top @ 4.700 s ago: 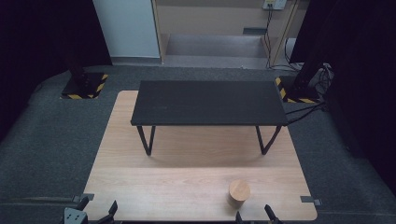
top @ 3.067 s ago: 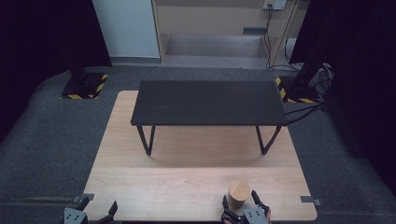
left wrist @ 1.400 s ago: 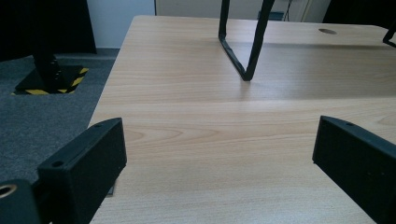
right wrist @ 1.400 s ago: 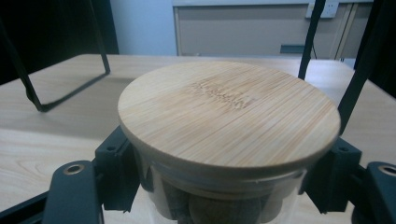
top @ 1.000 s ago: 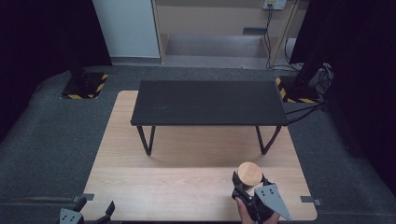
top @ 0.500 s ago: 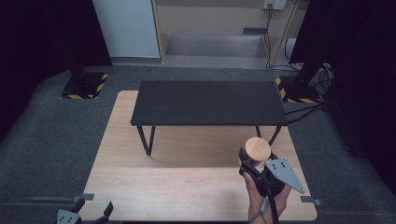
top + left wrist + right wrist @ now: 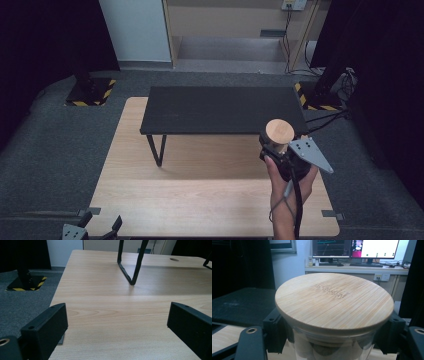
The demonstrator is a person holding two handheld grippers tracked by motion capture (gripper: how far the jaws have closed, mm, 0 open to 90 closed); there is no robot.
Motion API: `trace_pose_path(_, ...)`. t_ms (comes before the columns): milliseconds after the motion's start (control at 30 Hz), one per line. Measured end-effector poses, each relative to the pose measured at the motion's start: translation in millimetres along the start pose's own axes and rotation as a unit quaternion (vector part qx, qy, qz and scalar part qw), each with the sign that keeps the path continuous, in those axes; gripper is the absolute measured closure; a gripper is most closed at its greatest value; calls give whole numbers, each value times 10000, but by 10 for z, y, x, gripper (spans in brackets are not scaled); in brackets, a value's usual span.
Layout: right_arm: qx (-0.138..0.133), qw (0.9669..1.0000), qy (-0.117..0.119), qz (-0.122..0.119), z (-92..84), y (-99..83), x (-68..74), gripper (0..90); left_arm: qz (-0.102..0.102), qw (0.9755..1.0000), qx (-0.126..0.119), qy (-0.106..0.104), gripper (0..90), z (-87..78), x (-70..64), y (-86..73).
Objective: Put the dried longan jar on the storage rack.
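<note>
A glass jar with a round bamboo lid (image 7: 280,131) is held up in the air, in front of the right front corner of the low black table (image 7: 220,110). My right gripper (image 7: 276,147) is shut on the jar's glass body just under the lid, with a hand behind it. In the right gripper view the lid (image 7: 334,297) sits between the two black jaws, and something dark lies inside the glass. My left gripper (image 7: 97,227) rests at the near left edge of the wooden tabletop (image 7: 200,195). Its jaws stand wide open with nothing between them (image 7: 117,332).
The black table stands on thin metal legs (image 7: 130,265) at the back of the wooden top. Stands with yellow-black striped bases (image 7: 92,92) (image 7: 320,97) flank it on the grey carpet, with cables at the right. Monitors (image 7: 354,247) sit on a far desk.
My right gripper closed on the jar where it stood on the wooden top, then lifted it and carried it away from me toward the black table. The left gripper has stayed put.
</note>
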State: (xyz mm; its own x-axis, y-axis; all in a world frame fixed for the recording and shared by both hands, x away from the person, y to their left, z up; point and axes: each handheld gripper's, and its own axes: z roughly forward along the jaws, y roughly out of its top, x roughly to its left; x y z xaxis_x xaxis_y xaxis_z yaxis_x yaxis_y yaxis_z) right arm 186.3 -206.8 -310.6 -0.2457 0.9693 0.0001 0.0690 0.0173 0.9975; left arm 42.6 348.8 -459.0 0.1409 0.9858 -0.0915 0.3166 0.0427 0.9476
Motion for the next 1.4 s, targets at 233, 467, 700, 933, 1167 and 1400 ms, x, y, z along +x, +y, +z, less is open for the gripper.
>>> trace_pose_path(233, 35, 9999, -75, -85, 187, 150, -67, 259, -37, 10000, -1, 13, 19, 19, 16, 3)
trace_pose_path(467, 148, 9997, -109, -179, 391, 232, -102, 259, -57, 10000, 18, 27, 19, 39, 26, -1)
trace_pose_path(700, 204, 9995, -107, -193, 582, 254, -119, 259, -51, 10000, 19, 1, 19, 49, 22, 0)
trace_pose_path(933, 261, 9993, -106, -259, 755, 258, -135, 259, -61, 10000, 41, 3, 20, 60, 32, -3)
trace_pose_path(1167, 337, 9991, -152, -228, 909, 219, -176, 259, -72, 10000, 31, 34, 20, 59, 44, 1)
trace_pose_path(1400, 434, 9987, -176, -192, 1037, 237, -188, 259, -85, 9999, 31, 72, 20, 57, 51, 4)
